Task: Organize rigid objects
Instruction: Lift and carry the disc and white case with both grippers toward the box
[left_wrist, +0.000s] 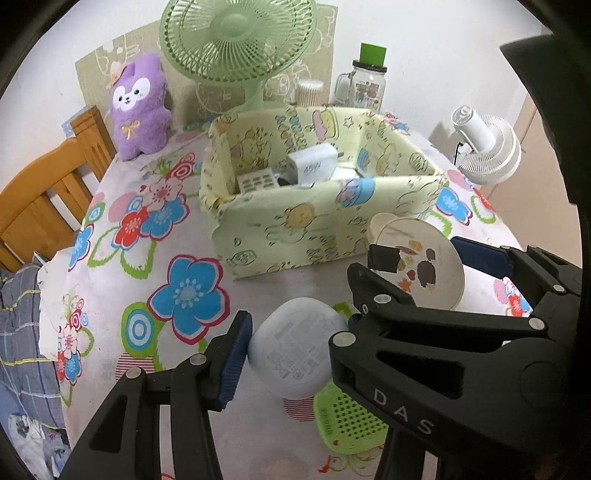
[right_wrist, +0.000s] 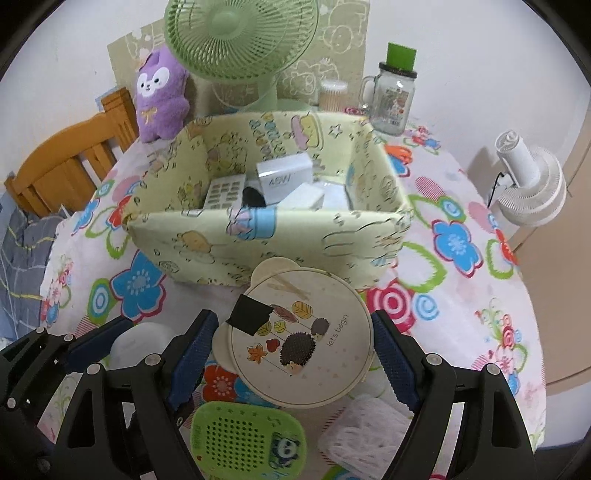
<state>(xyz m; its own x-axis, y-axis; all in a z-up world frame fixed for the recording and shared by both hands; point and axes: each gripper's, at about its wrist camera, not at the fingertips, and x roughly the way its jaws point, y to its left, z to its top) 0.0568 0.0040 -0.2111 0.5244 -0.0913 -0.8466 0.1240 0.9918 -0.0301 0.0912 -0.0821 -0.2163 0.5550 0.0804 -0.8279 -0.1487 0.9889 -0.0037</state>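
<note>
both pairs of fingers are clamped on loads: our left gripper pinches the white puck, our right gripper the round hedgehog tin. we see the yellow box straight ahead beyond both, open side up, nearer the right hand.

Your left tongs and right tongs both tilt steeply downward, side by side, each with pads pressed against a load.
</note>
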